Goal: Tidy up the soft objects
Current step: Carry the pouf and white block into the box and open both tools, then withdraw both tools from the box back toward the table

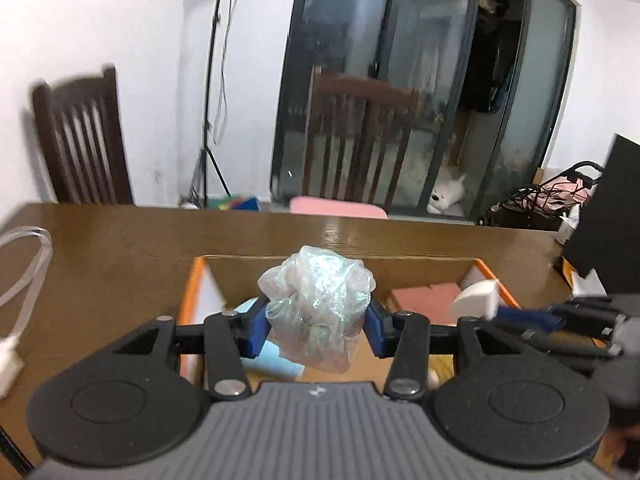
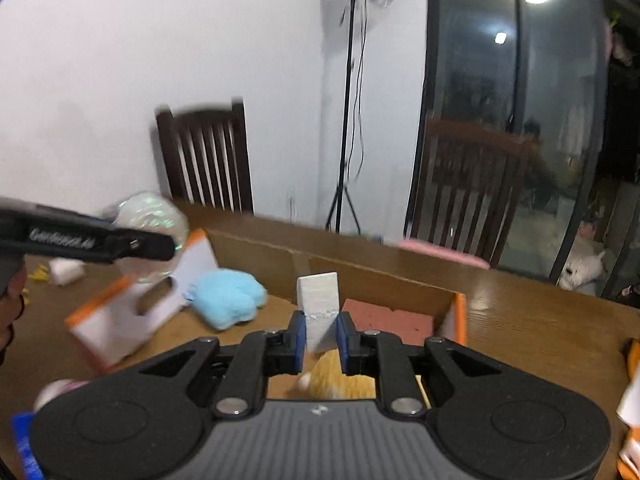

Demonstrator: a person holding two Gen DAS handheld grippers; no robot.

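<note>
Scrunchie [image 1: 316, 304] and sponge [image 2: 319, 308] hang in claws above box rim [image 2: 458, 312].

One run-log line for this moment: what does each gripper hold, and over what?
left gripper: shut on iridescent scrunchie | right gripper: shut on white foam block | both above open cardboard box

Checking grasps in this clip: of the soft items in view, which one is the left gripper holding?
The crumpled iridescent sheer scrunchie, pinched in the left gripper over the cardboard box. The white foam block sits in the right gripper.
</note>
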